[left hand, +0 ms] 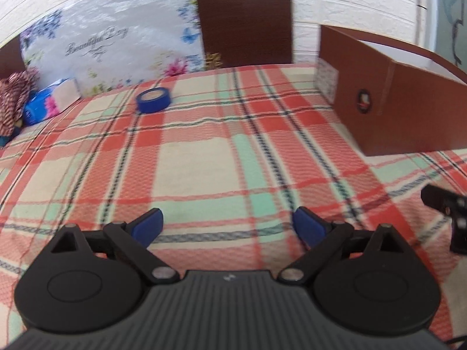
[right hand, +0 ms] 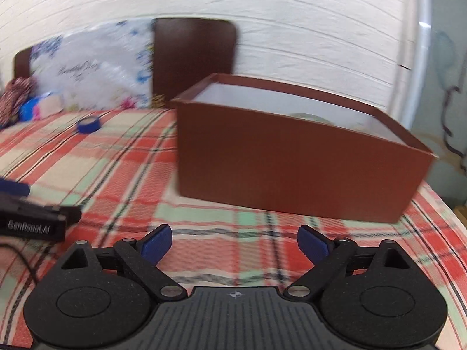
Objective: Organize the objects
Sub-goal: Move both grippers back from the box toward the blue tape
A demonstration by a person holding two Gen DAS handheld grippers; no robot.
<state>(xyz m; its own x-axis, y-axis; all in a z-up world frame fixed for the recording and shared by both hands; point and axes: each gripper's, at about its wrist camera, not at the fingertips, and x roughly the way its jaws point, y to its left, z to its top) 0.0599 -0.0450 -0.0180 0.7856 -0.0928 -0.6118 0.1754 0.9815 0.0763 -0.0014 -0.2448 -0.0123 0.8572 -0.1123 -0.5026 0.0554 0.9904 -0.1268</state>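
Observation:
A blue tape roll (left hand: 153, 99) lies flat on the plaid bedspread (left hand: 204, 157) far ahead of my left gripper (left hand: 227, 224), which is open and empty. It also shows small in the right wrist view (right hand: 89, 124). A brown open box (right hand: 292, 157) with a white inside stands on the bed ahead of my right gripper (right hand: 235, 240), which is open and empty. A pale round object (right hand: 306, 116) peeks over the box's front wall; most of it is hidden. The box also shows at the right in the left wrist view (left hand: 402, 102).
A floral pillow (left hand: 111, 43) and a dark headboard (left hand: 245, 17) stand at the back. A striped cloth (left hand: 14, 99) and a blue packet (left hand: 46, 105) lie at the far left. The other gripper shows at each view's edge (left hand: 449, 213) (right hand: 32, 215).

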